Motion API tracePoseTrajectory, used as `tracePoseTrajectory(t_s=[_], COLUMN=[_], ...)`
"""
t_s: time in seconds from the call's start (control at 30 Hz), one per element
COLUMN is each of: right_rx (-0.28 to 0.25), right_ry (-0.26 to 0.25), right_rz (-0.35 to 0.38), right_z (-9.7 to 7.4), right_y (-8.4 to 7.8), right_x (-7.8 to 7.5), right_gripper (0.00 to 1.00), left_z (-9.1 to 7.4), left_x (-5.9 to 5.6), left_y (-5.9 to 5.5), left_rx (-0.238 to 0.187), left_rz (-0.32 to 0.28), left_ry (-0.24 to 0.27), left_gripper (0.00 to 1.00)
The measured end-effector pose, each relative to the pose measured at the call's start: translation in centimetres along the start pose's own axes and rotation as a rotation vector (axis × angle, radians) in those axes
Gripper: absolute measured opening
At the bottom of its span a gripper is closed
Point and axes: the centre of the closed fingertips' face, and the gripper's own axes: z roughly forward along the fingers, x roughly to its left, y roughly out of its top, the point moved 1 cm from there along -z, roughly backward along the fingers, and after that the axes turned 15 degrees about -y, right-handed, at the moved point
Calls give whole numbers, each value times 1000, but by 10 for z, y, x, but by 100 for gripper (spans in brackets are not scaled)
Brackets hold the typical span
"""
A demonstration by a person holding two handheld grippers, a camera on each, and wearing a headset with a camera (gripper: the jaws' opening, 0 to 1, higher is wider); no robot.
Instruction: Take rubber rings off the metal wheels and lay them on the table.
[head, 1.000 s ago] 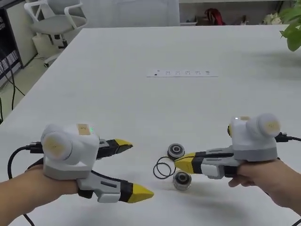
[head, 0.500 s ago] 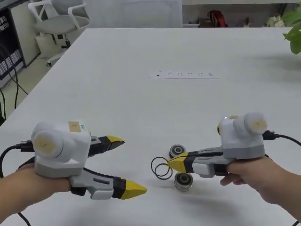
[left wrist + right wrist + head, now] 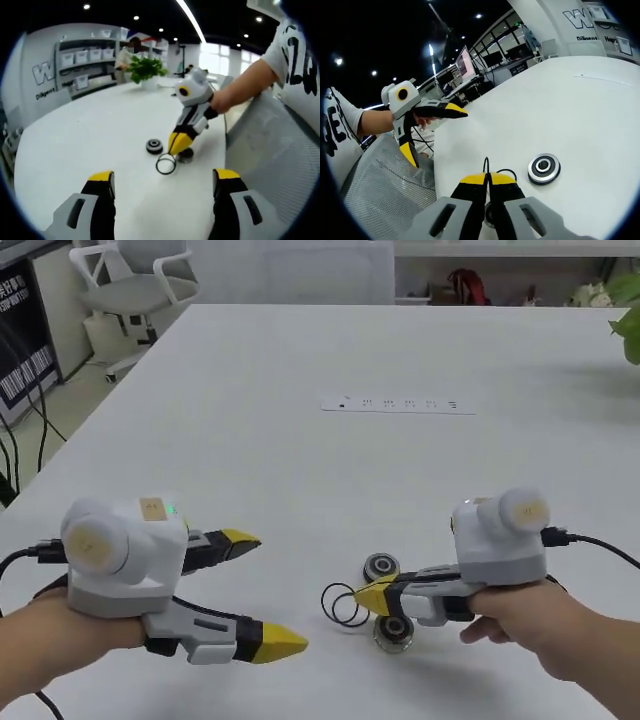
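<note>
Two metal wheels lie on the white table [image 3: 300,460]: one wheel [image 3: 381,567] [image 3: 544,169] [image 3: 154,146] beyond my right gripper, the other wheel [image 3: 393,632] under its jaws. Black rubber rings [image 3: 343,605] [image 3: 166,164] lie overlapped just left of the wheels. My right gripper [image 3: 364,597] [image 3: 487,177] is shut, with a thin black ring strand [image 3: 485,163] pinched between its yellow tips. My left gripper [image 3: 262,590] [image 3: 164,175] is open and holds nothing, a short way left of the rings, pointing at them.
A power strip panel [image 3: 398,404] is set in the table's middle. An office chair [image 3: 130,280] stands off the far left corner, and a plant [image 3: 628,325] is at the right edge. Cables trail from both grippers.
My right gripper has slid a little left past the wheels, staying shut, and the rings have shifted slightly left with it. My left gripper has stayed open and roughly in place.
</note>
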Motion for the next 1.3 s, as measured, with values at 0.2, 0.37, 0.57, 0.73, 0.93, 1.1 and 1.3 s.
tracePoseTrajectory(t_s=[0.2,0.37,0.57,0.73,0.93,1.1,1.3], right_rx=[10,25,33,31,35,34,26], right_ry=[0,1,-21,-39,-45,-49,-58], right_rz=[12,0,-44,-77,-105,-112,-139], right_z=[4,9,12,13,13,12,10], right_y=[-1,-4,-7,-7,-9,-9,-7], right_x=[1,5,5,2,1,0,-2], right_gripper=[0,0,0,4,11,14,20], left_z=[1,2,0,-2,-2,-1,0], left_x=[-2,-3,-3,-2,0,2,2], left_y=[-2,-2,-2,-5,-5,-6,-7], left_rx=[10,13,15,19,21,25,32], left_rz=[-2,0,0,-5,-4,-2,1], left_ry=[-4,-6,-1,4,5,3,-1], left_gripper=[81,81,81,81,81,81,81])
